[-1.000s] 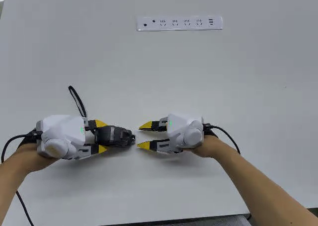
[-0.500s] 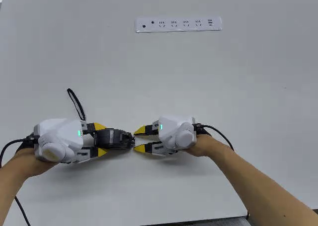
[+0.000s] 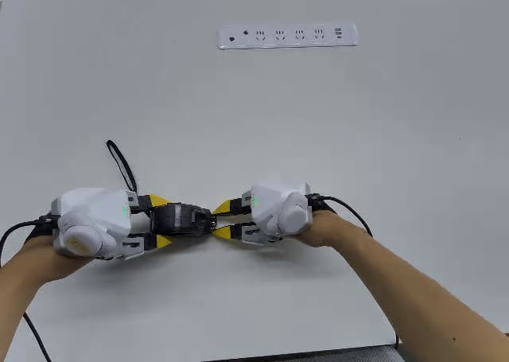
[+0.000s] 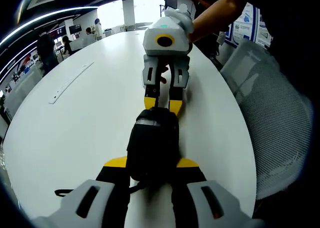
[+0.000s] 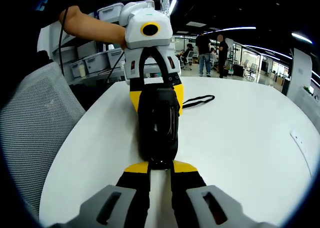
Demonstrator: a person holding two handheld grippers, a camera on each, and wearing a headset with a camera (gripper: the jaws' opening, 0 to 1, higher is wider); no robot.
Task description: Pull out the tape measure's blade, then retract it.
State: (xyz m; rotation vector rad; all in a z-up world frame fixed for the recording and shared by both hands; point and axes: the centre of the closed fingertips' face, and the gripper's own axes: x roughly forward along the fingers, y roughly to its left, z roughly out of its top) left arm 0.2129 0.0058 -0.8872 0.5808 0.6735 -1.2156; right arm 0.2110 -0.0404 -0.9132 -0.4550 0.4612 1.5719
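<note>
— Black tape measure [image 3: 183,219]: where does it sit?
— Low over the white table [image 3: 334,139], near the person's edge. Touching the top or not, cannot tell. The left gripper [image 3: 161,219] has it clamped, one yellow tip pressed on each flank of the case. The case lies lengthwise along the jaws and its front end pokes out past the tips.
— Right gripper?
— The right gripper [image 3: 220,220] faces the left one head-on, nearly tip to tip. Its jaws are drawn narrow and sit one on each side of the tape measure's front end. The right gripper view shows the yellow tips flanking the case mouth, touching or just off it. Cannot tell whether they actually pinch anything there.
— Hands?
— One hand is wrapped round each gripper body, forearms coming in from the near edge. A cable [image 3: 350,212] trails back from each gripper.
— Anything else on the bench?
— A black strap [image 3: 122,161] loops on the table just behind the left gripper. The white power strip [image 3: 287,36] lies at the far side, well apart. A mesh chair [image 4: 270,128] stands beside the table edge.
</note>
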